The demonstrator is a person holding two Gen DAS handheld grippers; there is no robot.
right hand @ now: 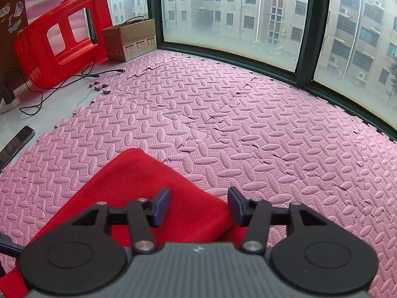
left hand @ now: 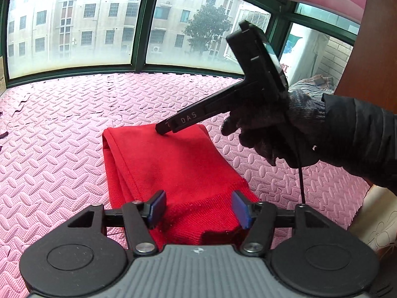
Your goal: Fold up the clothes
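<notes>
Two black two-finger grippers stand over one folded red knit garment (left hand: pixel 171 171) that lies flat on the pink embossed foam floor mat (left hand: pixel 62 129). The left gripper (left hand: pixel 198 209) sits at the near, ribbed end of the garment, its blue-padded jaws parted about halfway with the red cloth showing in the gap; the pads do not pinch it, though whether their undersides brush the fabric is hidden by the gripper body. The right gripper (right hand: pixel 198 204) hangs above the far end, jaws likewise apart with bare red cloth between them and nothing gripped. In the left wrist view its tip overlaps the garment's far edge, and contact there cannot be made out. A dark knitted glove (left hand: pixel 268 129) and a black padded sleeve (left hand: pixel 359 144) carry that tool; the hand inside is covered.

Much of the garment's near end vanishes beneath the grey ribbed housings of both cameras, so its full outline stays unseen. The folded layers at its left edge are only partly visible. Beyond the mat, a red plastic chair (right hand: pixel 59 37) lies tipped beside a brown cardboard box (right hand: pixel 129 39), with thin black cables (right hand: pixel 62 84) on the pale floor. A flat dark object (right hand: pixel 17 141) at the left border is cut off and unidentifiable. Striped cloth (left hand: pixel 312 84) behind the glove is mostly hidden.
</notes>
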